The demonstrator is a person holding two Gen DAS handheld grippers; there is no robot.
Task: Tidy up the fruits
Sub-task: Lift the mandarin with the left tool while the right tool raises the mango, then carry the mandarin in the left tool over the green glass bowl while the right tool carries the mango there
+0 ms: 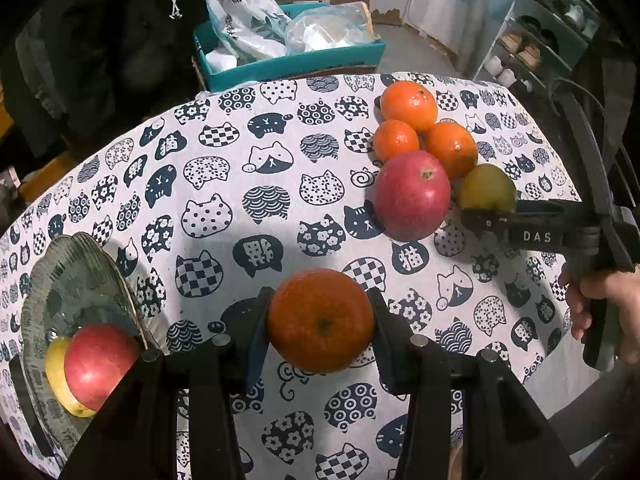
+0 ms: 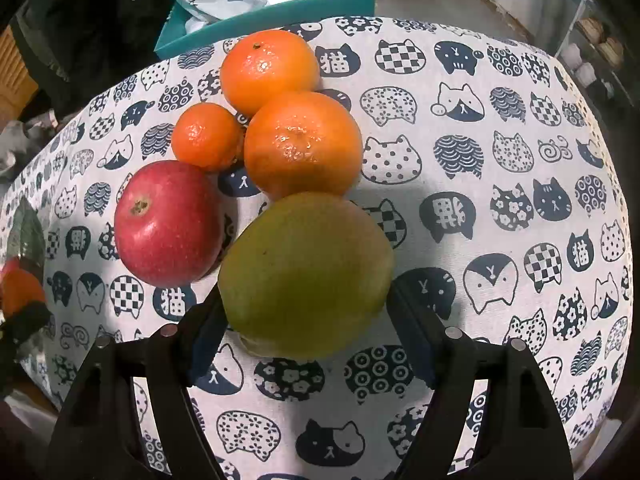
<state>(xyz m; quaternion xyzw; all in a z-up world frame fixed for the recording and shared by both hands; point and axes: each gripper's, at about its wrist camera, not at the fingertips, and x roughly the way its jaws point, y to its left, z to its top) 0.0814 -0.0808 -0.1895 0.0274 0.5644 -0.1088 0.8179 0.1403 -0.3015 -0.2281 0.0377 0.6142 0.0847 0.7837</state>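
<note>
Left wrist view: the left tongs [image 1: 321,322] point steeply down, pinching an orange [image 1: 321,320] above the tablecloth [image 1: 224,184], beside the glass plate [image 1: 76,280] at the table's left edge, where a red apple [image 1: 100,364] lies. A hand [image 1: 604,304] holds the right tongs [image 2: 306,304], also tilted down; a green fruit [image 2: 306,276] sits between their fingers, though whether they press it I cannot tell. Three oranges [image 2: 302,144] and another apple [image 2: 168,224] crowd its far side; the cloth to its right lies bare
</note>
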